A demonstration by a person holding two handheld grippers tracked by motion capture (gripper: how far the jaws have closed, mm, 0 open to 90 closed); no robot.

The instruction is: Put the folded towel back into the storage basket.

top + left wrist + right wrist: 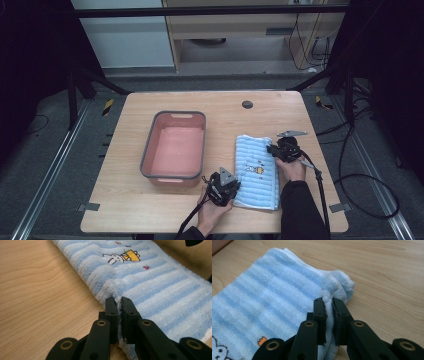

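Both claws, left claw [118, 300] and right claw [327, 300], pinch towel [257, 170] edges.

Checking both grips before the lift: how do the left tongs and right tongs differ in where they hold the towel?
The left tongs pinch the towel at its near left edge; the right tongs pinch its far right edge. The left sits beside the pink tub; the right does not. Both are shut on cloth.

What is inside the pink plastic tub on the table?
The pink plastic tub with a grey rim looks empty: its smooth pink floor shows bare in the high view. Its near wall hides a thin strip of floor. The blue striped towel with a bunny picture lies beside it, outside.
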